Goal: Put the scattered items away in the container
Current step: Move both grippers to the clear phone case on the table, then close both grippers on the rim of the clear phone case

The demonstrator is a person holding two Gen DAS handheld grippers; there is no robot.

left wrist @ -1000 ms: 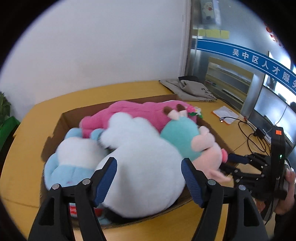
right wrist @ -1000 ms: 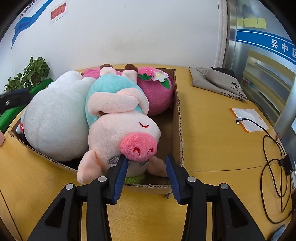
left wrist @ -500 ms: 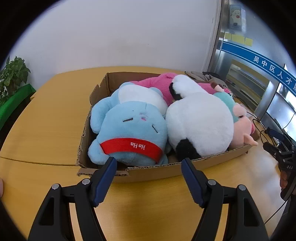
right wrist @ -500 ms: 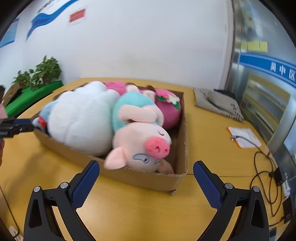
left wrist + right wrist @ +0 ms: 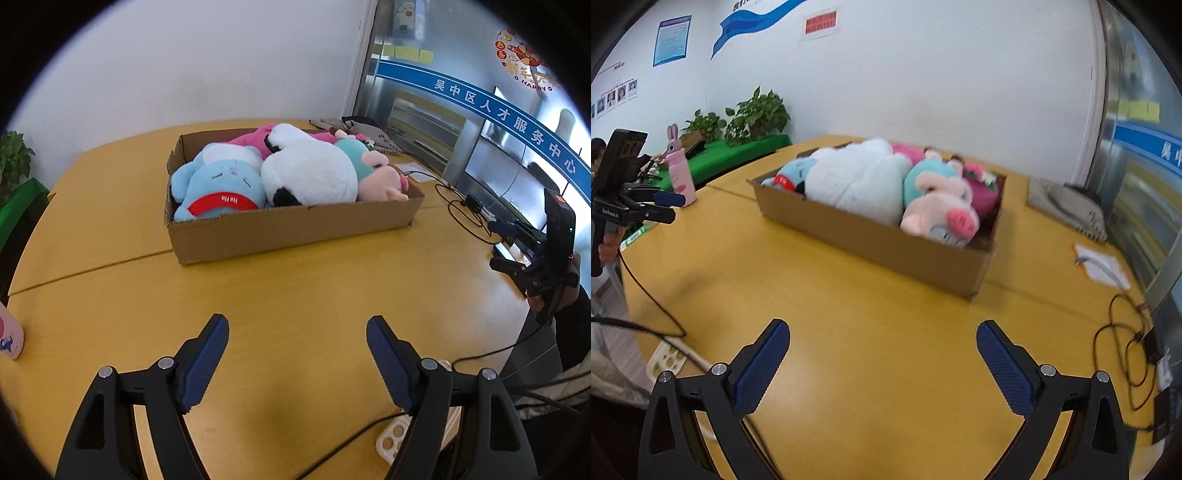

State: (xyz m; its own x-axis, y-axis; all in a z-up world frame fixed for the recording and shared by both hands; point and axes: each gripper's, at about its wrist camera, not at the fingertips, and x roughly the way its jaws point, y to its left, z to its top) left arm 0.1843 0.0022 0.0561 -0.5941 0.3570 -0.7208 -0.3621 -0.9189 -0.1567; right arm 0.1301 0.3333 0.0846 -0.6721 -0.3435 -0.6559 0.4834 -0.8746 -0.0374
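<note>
A cardboard box (image 5: 295, 230) stands on the yellow table and also shows in the right wrist view (image 5: 879, 240). In it lie a blue plush with a red band (image 5: 221, 184), a white plush (image 5: 310, 173), a pink pig plush (image 5: 942, 214) and a magenta plush (image 5: 982, 192). My left gripper (image 5: 297, 328) is open and empty, well back from the box over bare table. My right gripper (image 5: 882, 332) is open and empty, also well back from the box. Each gripper shows in the other's view, the right one (image 5: 506, 243) and the left one (image 5: 665, 208).
A pink bunny bottle (image 5: 679, 173) stands at the table's left edge, with potted plants (image 5: 757, 114) behind. Folded grey cloth (image 5: 1067, 206), a white paper (image 5: 1102, 264) and black cables (image 5: 1126, 343) lie right of the box. A white power strip (image 5: 393, 435) sits at the near edge.
Both grippers have pulled back from the box and up, and the right gripper has opened wide. The plush toys stay in the box.
</note>
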